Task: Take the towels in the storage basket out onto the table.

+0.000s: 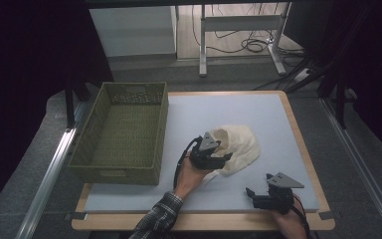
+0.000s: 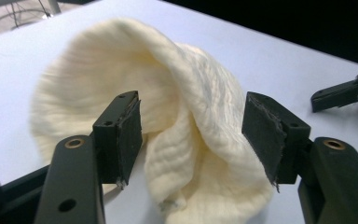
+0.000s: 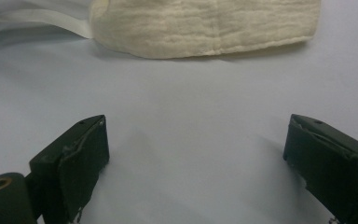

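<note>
Left hand-held gripper [image 2: 191, 133]: jaws spread, pressing nothing | cream knitted hat [image 2: 182, 116]: fold between them, on table

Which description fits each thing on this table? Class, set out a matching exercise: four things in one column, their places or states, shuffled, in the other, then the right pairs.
Things:
1. wicker basket
2. cream knitted hat
3. left gripper
4. right gripper

Descriptions:
A. jaws open over bare mat
B. olive green, at the table's left
C. crumpled, mid-table
D. jaws open either side of a fold of knit

Pairs: 1-B, 2-C, 3-D, 4-A
</note>
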A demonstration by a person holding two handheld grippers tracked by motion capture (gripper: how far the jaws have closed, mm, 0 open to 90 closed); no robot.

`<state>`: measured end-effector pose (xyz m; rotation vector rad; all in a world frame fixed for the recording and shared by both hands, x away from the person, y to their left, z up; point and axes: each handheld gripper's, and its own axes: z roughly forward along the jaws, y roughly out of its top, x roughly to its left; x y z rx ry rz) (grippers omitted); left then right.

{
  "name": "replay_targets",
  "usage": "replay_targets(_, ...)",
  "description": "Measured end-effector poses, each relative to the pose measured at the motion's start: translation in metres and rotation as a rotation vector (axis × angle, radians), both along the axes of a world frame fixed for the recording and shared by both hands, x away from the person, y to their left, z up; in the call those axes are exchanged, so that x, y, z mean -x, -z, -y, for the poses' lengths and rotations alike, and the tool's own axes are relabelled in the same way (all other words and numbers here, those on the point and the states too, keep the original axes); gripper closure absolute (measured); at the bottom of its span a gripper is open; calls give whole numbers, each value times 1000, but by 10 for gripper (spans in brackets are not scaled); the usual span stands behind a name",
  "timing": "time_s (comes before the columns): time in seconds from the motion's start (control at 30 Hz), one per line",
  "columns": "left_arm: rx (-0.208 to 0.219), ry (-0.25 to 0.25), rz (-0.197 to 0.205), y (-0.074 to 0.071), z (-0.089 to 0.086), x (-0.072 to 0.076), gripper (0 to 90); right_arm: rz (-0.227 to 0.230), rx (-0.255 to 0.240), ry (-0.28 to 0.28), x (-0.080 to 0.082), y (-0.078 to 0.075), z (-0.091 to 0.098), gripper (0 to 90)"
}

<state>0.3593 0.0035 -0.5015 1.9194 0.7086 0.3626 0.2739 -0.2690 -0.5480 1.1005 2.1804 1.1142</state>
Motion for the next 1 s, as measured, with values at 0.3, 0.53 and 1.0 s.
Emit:
replay_targets(0.3, -29, -14, -13, 11, -25, 13, 560, 2, 11, 2, 1, 0, -1, 65)
replay_targets(0.53, -67, -4, -91, 34, -21, 15, 608, 5, 12, 8, 1, 0, -2, 64)
replay_targets(1.0, -194, -20, -172, 38, -6, 3, 693, -38, 30, 7, -7, -15, -6, 254)
